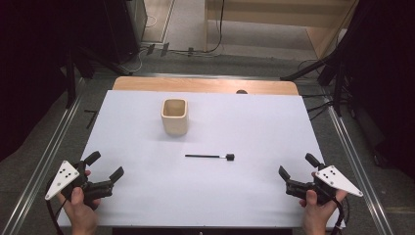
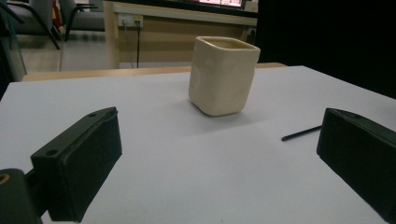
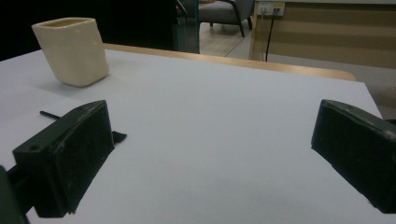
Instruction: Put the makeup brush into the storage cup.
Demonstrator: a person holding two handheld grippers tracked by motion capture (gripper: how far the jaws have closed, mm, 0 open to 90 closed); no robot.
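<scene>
Jaws of the left gripper (image 1: 104, 165) stand wide with nothing between them, low over the white table (image 1: 244, 196) at its near left corner. Farther in stands the cream cup (image 1: 174, 116), upright; the black brush (image 1: 210, 156) lies flat near it, mid-table. Right gripper (image 1: 297, 166) is equally wide, empty, near right corner.

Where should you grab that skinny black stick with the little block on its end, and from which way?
Probably the thin shaft of the black stick, near its middle. It lies flat on the white table, clear of the cream cup, so coming straight down with the jaws across its length looks best. The right gripper, open like the left gripper, seems nearer the block end.
</scene>
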